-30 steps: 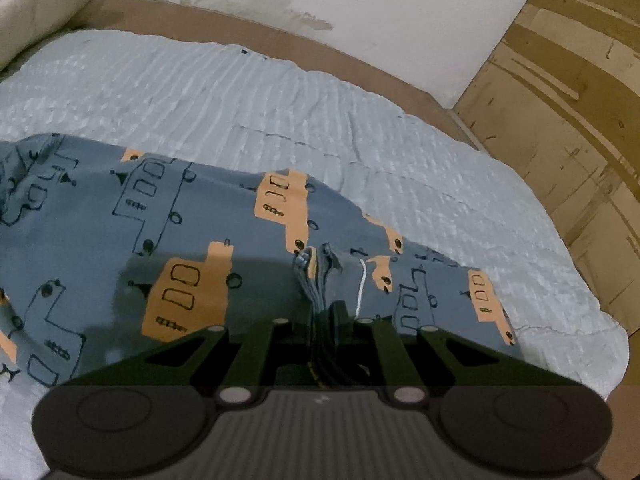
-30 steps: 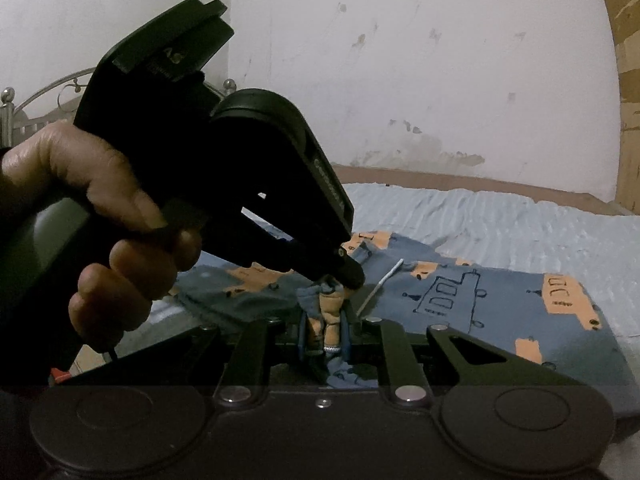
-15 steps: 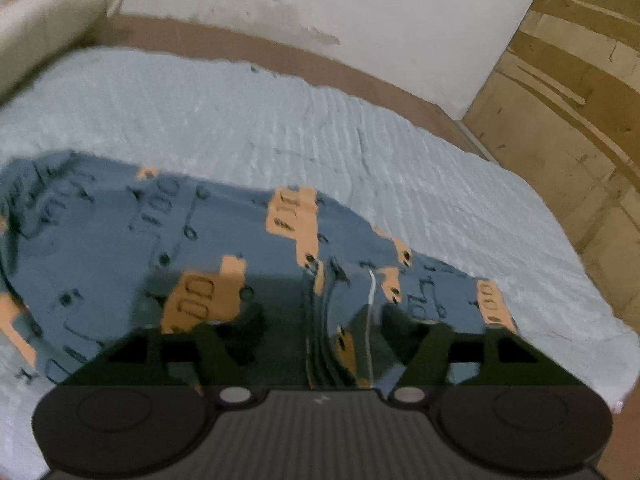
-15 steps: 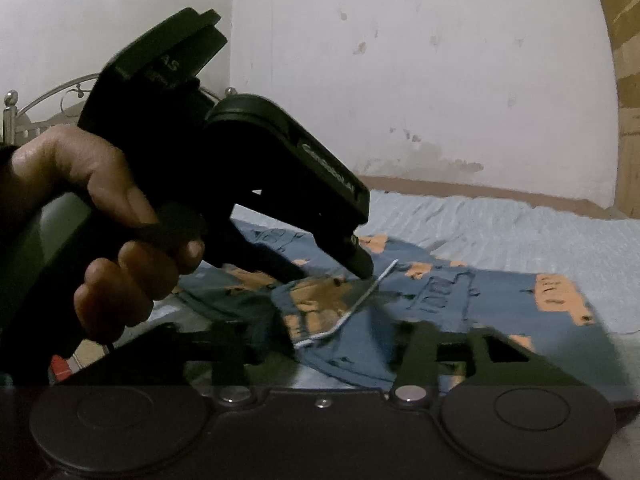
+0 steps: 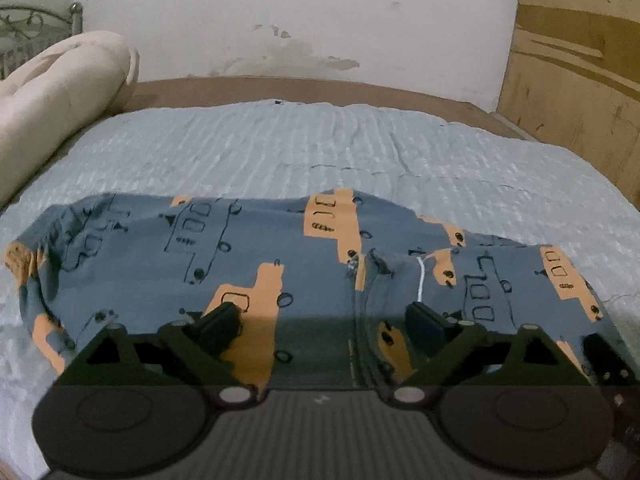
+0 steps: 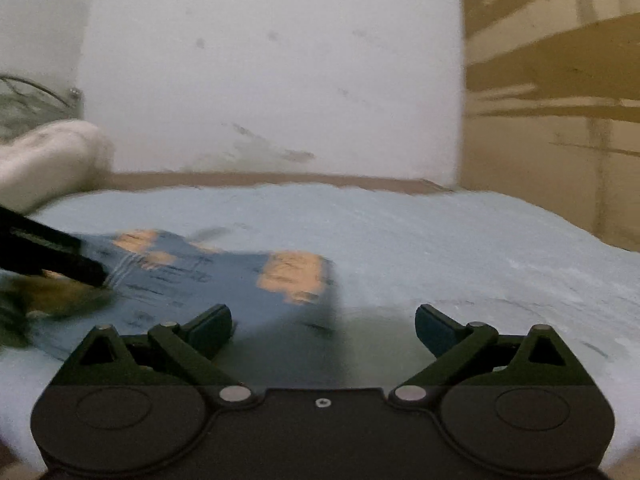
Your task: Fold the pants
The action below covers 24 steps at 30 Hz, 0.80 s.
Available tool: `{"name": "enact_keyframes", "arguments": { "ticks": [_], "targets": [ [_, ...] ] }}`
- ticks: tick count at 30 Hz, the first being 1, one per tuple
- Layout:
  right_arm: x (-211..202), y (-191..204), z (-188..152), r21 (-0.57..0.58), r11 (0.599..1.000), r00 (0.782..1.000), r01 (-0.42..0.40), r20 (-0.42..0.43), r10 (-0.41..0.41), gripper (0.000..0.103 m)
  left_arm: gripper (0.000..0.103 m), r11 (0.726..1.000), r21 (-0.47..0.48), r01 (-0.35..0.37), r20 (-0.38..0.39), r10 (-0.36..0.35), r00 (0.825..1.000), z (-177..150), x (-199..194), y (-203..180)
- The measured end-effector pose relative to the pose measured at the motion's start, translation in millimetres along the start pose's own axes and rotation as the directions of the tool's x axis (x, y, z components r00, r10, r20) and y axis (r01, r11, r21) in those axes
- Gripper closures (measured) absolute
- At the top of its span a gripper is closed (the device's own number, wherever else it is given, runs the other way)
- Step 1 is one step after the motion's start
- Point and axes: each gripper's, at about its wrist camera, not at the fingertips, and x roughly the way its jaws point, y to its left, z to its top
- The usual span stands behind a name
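Bedspread of pale blue ribbed cotton point(image 5: 320, 152) carries your folded blue truck-print pants point(image 5: 256, 264). Left gripper point(image 5: 320, 320) and right gripper point(image 6: 324, 324) both gape wide, empty. Smooth the top layer before regripping the white drawcord point(image 5: 420, 280) end.

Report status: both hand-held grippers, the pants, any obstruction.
Left hand-held gripper open, over pants. Right hand-held gripper open, holding nothing. Pants folded on bedspread. Nothing in the way.
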Motion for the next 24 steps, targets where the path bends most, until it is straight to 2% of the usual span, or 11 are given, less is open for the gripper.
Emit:
{"name": "enact_keyframes", "arguments": {
  "ticks": [5, 10, 14, 18, 20, 24],
  "targets": [
    [3.4, -18.3, -9.0, -0.001, 0.995, 0.995, 0.099, -0.007, -0.099, 0.001, 0.007, 1.0, 0.0, -0.004, 0.018, 0.004, 1.0, -6.9, -2.7, 5.2],
    [5.5, -19.5, -6.9, -0.011, 0.995, 0.995, 0.1, -0.004, -0.1, 0.001, 0.001, 1.0, -0.024, -0.009, 0.036, 0.01, 0.999, -1.1, -7.4, 8.7],
    [-1.7, -14.8, 9.9, -0.038, 0.995, 0.994, 0.097, 0.05, -0.095, 0.001, 0.001, 0.999, -0.053, -0.001, 0.04, 0.003, 0.999, 10.9, -0.9, 9.4],
    [12.5, -7.2, 28.1, -0.121, 0.988, 0.993, 0.094, 0.08, -0.085, 0.001, 0.001, 0.997, -0.051, -0.054, 0.035, 0.056, 0.998, 18.8, 12.9, 6.4],
    [28.7, -5.1, 37.6, -0.179, 0.98, 0.995, 0.089, 0.065, -0.078, 0.001, 0.0, 0.996, -0.07, -0.052, 0.019, 0.054, 0.998, 19.4, 20.0, 8.5],
    [65.6, -4.6, 48.8, -0.237, 0.97, 0.998, 0.054, -0.028, -0.063, 0.001, 0.0, 0.996, -0.078, -0.049, 0.024, 0.051, 0.998, 12.7, 25.0, 11.0]
  ]
}}
